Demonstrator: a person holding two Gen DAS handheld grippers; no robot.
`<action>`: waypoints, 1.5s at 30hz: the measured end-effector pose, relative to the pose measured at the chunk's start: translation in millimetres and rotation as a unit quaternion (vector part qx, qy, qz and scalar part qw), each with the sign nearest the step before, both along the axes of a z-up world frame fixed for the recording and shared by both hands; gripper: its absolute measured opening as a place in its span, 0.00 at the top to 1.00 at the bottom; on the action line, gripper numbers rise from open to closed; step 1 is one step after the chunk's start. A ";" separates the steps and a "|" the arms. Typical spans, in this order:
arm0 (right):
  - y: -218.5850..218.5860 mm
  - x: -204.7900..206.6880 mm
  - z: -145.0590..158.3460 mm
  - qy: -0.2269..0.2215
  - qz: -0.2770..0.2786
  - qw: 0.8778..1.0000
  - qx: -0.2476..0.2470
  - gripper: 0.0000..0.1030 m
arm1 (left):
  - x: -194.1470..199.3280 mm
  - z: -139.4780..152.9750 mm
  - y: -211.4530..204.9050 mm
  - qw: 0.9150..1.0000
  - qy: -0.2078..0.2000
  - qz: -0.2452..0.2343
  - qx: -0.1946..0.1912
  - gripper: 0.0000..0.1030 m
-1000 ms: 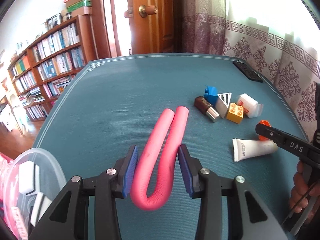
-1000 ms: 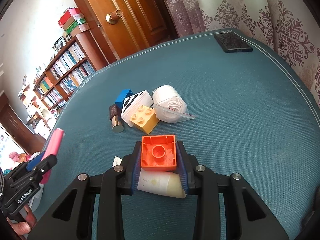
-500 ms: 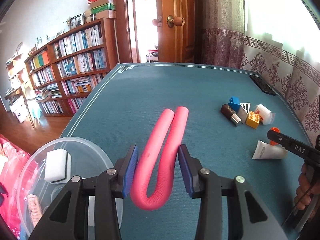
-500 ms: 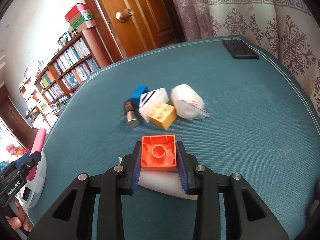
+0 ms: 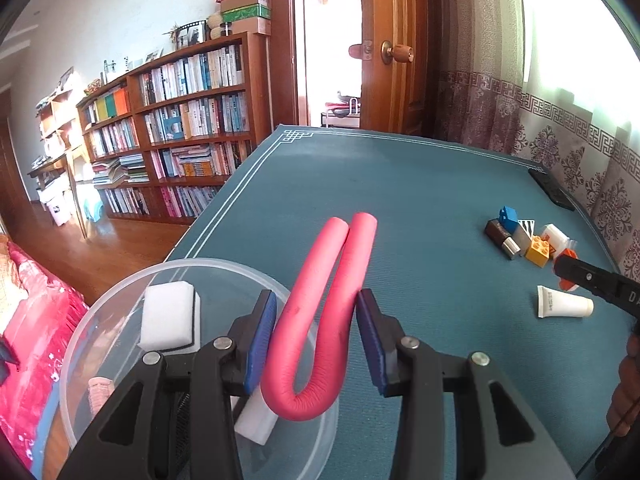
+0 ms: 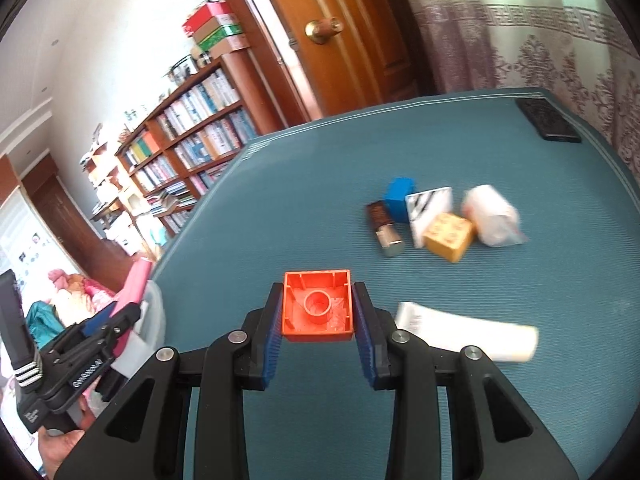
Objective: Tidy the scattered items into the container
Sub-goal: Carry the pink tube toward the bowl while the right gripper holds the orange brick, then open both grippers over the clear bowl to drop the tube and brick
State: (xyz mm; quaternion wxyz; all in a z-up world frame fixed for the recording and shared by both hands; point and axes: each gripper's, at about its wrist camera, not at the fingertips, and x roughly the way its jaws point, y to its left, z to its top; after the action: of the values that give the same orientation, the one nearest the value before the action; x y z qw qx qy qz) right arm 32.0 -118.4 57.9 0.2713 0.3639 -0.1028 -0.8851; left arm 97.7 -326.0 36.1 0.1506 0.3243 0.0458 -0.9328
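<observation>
The left claw (image 5: 316,336) pinches a folded pink foam tube (image 5: 332,312), its bend hanging over the clear bowl (image 5: 104,300) at the table's near left edge, ready to drop. The right claw (image 6: 318,332) clamps an orange brick (image 6: 318,306) above mid-table, likely bound there next.

Three toy bricks: orange (image 6: 318,306), yellow (image 6: 449,236), blue (image 6: 398,199). One pink foam roller (image 5: 324,312), one white tube (image 5: 564,307), two white sponges (image 5: 168,320), one clear bowl (image 5: 100,320).
</observation>
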 end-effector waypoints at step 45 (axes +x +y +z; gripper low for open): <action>-193.4 93.8 -12.9 -0.025 0.288 0.956 0.050 0.65 | 66.9 -4.1 -119.1 0.989 0.005 0.143 0.040 0.19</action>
State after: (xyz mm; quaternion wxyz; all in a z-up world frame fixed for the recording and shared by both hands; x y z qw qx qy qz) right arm 125.8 -311.8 45.0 0.4933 0.4132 0.0439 -0.7642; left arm 164.7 -445.1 32.0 0.2692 0.3154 0.1295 -0.9007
